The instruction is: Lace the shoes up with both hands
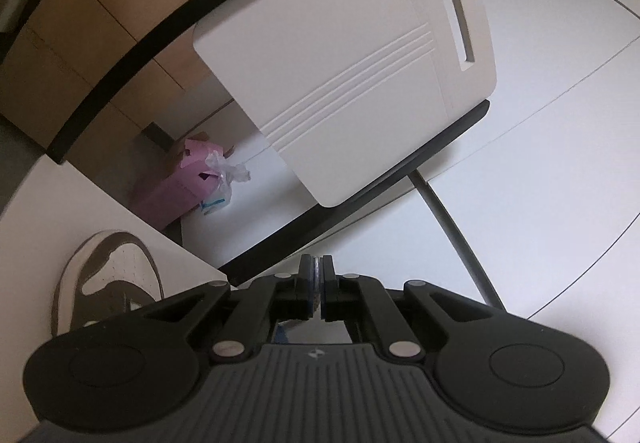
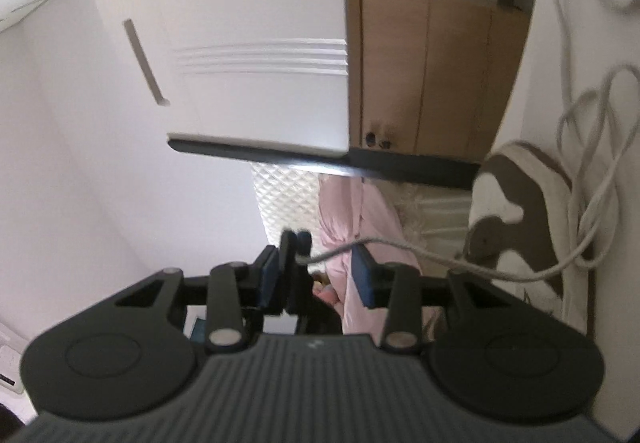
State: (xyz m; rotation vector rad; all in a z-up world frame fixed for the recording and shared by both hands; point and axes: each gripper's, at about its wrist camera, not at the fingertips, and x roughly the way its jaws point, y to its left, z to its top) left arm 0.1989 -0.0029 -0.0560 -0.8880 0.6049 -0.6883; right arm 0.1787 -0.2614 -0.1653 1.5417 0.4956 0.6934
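A brown and white sneaker (image 1: 108, 279) lies on the white table at the lower left of the left wrist view, and shows at the right of the right wrist view (image 2: 520, 211). My left gripper (image 1: 317, 283) is shut on a thin lace end, to the right of the shoe. A white lace (image 2: 440, 261) runs from the shoe across the right wrist view to the other gripper's closed tips (image 2: 296, 243), between my right gripper's fingers. My right gripper (image 2: 320, 275) is open; its blue pads stand apart on either side. More lace (image 2: 592, 147) loops on the table beside the shoe.
A white chair back (image 1: 352, 83) with a black seat edge (image 1: 360, 203) stands just beyond the table; it also shows in the right wrist view (image 2: 248, 55). A pink box (image 1: 180, 187) sits on the floor. Wooden cabinets (image 1: 80, 43) stand behind.
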